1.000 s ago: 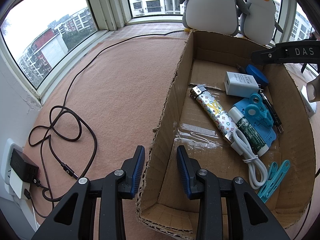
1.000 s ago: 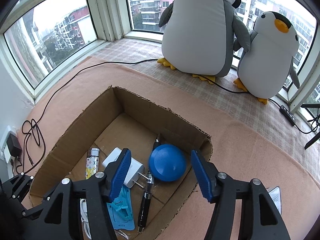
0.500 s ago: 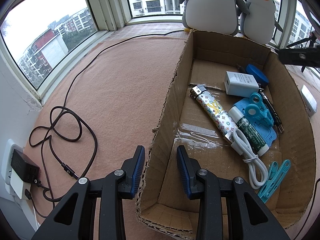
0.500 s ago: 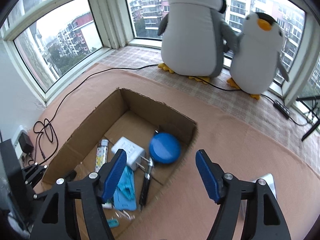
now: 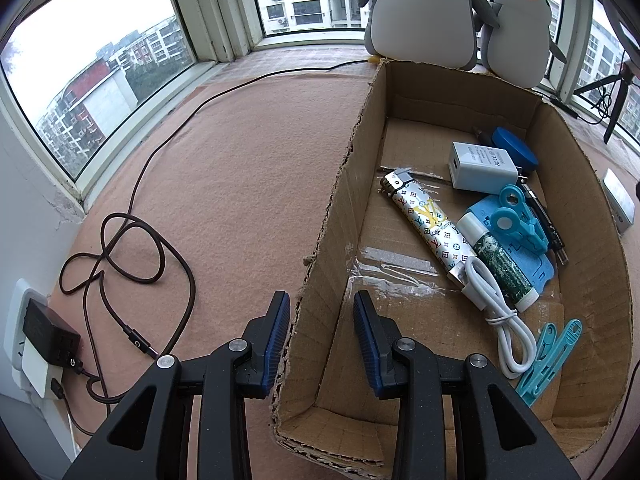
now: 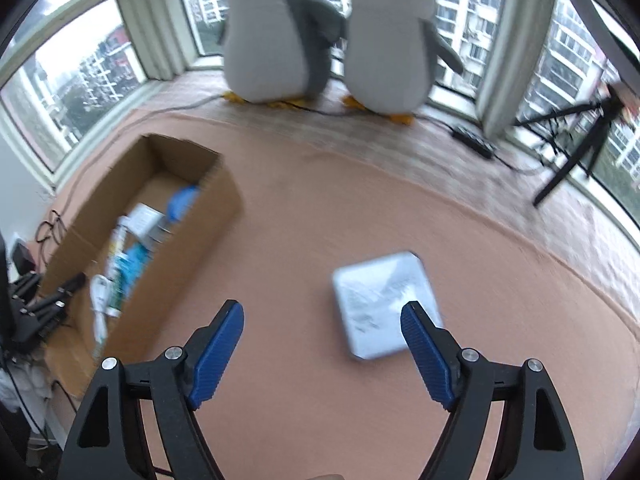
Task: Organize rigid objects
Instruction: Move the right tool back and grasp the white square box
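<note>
The left tongs (image 5: 322, 336) are clamping the near wall of the open brown cardboard box (image 5: 576, 184), steadying it. The right tongs (image 6: 322, 354) are opening, empty, above the pink felt-covered floor, with the flat white square packet (image 6: 380, 300) lying just beyond them. Approaching off-centre, the right-hand pad may be landing on the packet's top and shoving it rather than straddling it.

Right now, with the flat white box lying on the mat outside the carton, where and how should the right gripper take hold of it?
Probably across its two long side edges, from above. The white box lies flat on the mat with bare mat all round. The right gripper, jaws opening and empty, already points down beside it.
</note>
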